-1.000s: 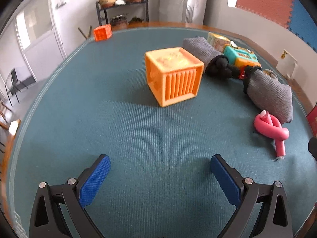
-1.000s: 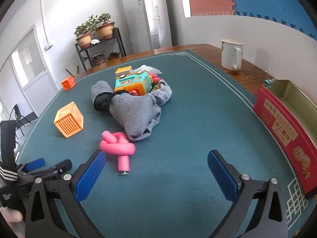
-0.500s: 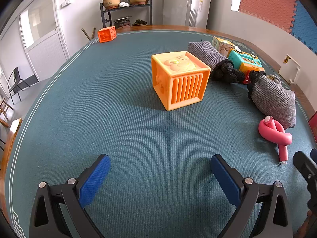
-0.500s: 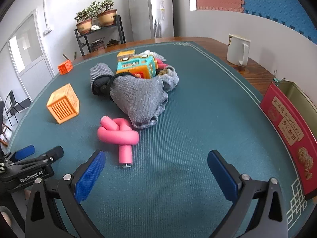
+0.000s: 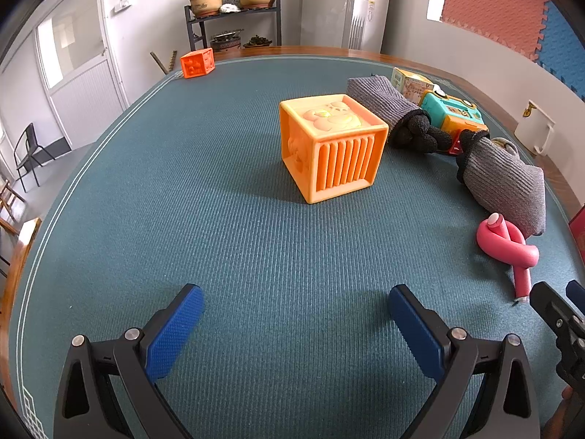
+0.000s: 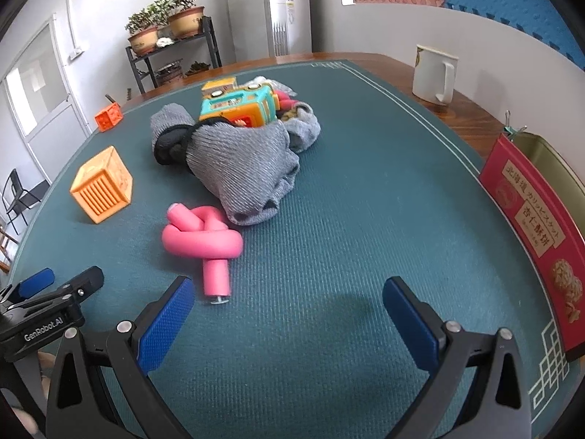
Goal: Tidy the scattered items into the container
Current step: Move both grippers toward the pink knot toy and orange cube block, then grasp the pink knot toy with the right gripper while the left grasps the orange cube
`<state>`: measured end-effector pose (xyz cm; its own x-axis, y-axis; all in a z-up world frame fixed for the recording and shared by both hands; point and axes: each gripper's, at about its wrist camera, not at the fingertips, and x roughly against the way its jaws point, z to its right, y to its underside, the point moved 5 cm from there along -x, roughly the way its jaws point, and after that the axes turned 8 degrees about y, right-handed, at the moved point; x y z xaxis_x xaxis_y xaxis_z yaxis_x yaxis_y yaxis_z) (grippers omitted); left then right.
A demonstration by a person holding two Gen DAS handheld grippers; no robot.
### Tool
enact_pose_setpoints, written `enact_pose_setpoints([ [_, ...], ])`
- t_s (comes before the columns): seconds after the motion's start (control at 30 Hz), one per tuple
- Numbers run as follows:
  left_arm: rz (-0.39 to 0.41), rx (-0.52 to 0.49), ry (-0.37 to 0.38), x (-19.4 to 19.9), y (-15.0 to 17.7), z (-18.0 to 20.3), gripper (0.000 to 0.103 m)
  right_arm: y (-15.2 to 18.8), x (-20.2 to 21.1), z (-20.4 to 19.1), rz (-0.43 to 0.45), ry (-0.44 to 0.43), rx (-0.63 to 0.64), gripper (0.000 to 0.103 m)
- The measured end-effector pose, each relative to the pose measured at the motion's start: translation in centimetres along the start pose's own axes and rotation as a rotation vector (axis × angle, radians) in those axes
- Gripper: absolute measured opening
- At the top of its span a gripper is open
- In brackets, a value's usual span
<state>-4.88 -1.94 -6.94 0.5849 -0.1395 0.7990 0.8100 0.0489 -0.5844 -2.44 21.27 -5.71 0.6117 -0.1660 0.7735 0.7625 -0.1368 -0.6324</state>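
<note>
Across the teal mat [image 6: 329,219] lie two orange cubes, one large [image 5: 332,146] at centre and one small [image 5: 197,63] upper left, one knotted pink tube [image 6: 204,237], grey gloves [image 6: 241,168] and one toy bus [image 6: 241,106]. One red tin [image 6: 530,212] stands at right. Both the left gripper [image 5: 296,314] and the right gripper [image 6: 289,311] are spread wide, holding nothing. Two potted plants [image 6: 164,29] sit on a rack.

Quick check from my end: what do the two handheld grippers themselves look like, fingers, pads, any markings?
Both match: the left gripper and right gripper have black angular frames with triangular cut-outs and silver pivot bolts. Each finger ends in a blue, finely textured pad. Seen from the right wrist camera, the left gripper's black body carries white "GenRobot.AI" lettering. No cables or sleeves are visible.
</note>
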Motion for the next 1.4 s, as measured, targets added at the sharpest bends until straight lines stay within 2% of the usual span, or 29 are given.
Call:
enact_pose_setpoints([
  [0.17,-0.003,0.012,-0.002,0.1,-0.1,-0.5,0.103,0.4,-0.6,-0.3,-0.038,0.009,0.02,0.103],
  [0.23,0.033,0.035,0.009,0.8,-0.3,-1.2,0.103,0.5,-0.7,-0.6,-0.047,0.022,0.045,0.103],
  [0.37,0.119,-0.068,-0.011,2.8,-1.9,-1.3,0.103,0.6,-0.9,-1.1,-0.058,0.049,0.087,0.103],
  [0.47,0.11,-0.127,0.024,2.8,-3.3,-1.1,0.103,0.7,-0.8,-1.0,-0.057,0.047,0.089,0.103],
  [0.53,0.083,-0.127,0.072,2.4,-3.9,-1.0,0.103,0.7,-0.8,-1.0,-0.057,0.047,0.089,0.103],
  [0.63,0.065,-0.128,0.095,1.6,-4.9,-0.3,0.103,0.6,-0.8,-1.0,-0.057,0.047,0.089,0.103],
  [0.93,0.035,-0.043,0.037,-2.2,-7.4,1.5,0.103,0.7,-0.8,-1.0,-0.055,0.043,0.089,0.103],
  [1.13,0.032,0.022,-0.048,-4.4,-8.2,1.2,0.102,0.6,-0.8,-1.0,-0.054,0.04,0.09,0.103],
  [1.2,0.034,0.037,-0.051,-4.8,-8.2,0.8,0.102,0.6,-0.9,-1.0,-0.054,0.04,0.091,0.103],
  [1.3,0.034,0.053,-0.017,-4.9,-7.9,0.2,0.094,0.6,-0.9,-1.0,-0.054,0.041,0.091,0.103],
  [1.37,0.044,0.037,0.006,-4.5,-7.7,0.4,0.078,0.5,-0.9,-1.0,-0.051,0.033,0.089,0.103],
  [1.4,0.047,0.031,0.012,-4.4,-7.7,0.5,0.062,0.5,-0.8,-1.0,-0.049,0.026,0.087,0.103],
])
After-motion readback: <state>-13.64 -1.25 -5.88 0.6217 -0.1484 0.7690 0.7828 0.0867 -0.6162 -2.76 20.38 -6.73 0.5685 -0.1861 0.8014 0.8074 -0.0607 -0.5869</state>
